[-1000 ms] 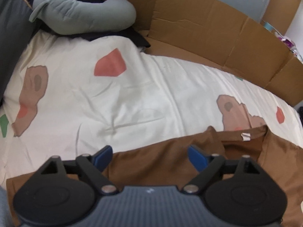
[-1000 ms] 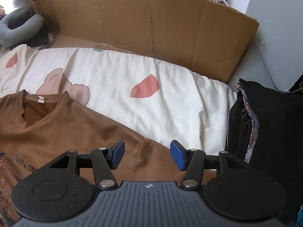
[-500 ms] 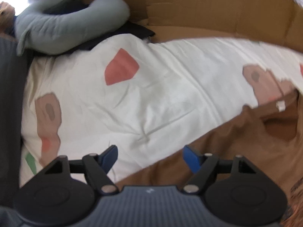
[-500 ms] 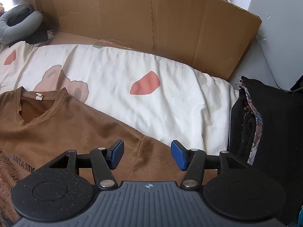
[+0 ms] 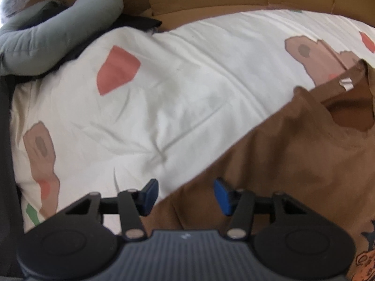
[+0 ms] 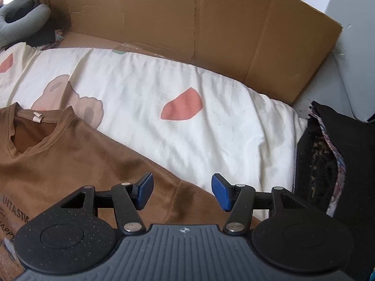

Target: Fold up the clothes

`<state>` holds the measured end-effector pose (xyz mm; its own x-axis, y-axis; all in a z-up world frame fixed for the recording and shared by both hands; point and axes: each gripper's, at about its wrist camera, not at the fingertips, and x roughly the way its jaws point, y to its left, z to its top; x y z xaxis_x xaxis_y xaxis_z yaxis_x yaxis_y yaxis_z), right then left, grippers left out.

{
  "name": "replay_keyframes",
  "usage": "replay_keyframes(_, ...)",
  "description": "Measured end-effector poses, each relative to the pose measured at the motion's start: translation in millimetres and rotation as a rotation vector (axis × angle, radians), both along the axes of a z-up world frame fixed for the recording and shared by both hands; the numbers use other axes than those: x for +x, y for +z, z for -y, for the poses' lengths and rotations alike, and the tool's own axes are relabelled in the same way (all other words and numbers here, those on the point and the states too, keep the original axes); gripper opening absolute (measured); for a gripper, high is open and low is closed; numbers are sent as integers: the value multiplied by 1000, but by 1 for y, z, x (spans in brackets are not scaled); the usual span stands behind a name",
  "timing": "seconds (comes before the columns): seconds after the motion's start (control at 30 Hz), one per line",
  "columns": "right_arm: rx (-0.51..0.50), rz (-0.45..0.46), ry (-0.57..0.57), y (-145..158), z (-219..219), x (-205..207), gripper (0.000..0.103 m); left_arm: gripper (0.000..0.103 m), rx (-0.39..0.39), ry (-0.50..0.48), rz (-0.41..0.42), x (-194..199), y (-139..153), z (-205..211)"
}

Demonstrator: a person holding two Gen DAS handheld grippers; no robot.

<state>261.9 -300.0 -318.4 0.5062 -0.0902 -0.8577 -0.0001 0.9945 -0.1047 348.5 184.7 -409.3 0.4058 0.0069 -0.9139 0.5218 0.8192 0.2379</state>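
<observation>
Item: brown T-shirt (image 6: pixel 70 164), lying flat, print up, along the near edge of the bed (image 5: pixel 187 82), collar toward the far edge.

Left gripper (image 5: pixel 185 195): having rolled and dropped since a second ago, now straddling the sleeve hem; fingers (image 5: pixel 147 194) narrowing, cloth between them, not yet pinched.

Right gripper (image 6: pixel 181 192): lowering over the opposite sleeve seam; fingers (image 6: pixel 220 193) staying moderately wide, gripping nothing.

Status: likely both sleeves about to be seized; folding not yet begun.
</observation>
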Motion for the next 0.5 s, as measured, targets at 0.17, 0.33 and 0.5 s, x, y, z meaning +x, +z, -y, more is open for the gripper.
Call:
replay_keyframes(0.17,-18,-11,28,-8,-7,1,62,56,2,14,-32,-8,-8,-10)
replay_keyframes(0.33,-25,-21,28,-14,-6,3,62,58,1,8,-11,-12,5,-17)
replay_keyframes(0.5,-25,-23,15,-18,-2,7,62,53,-7,13,49,-4,24,-18)
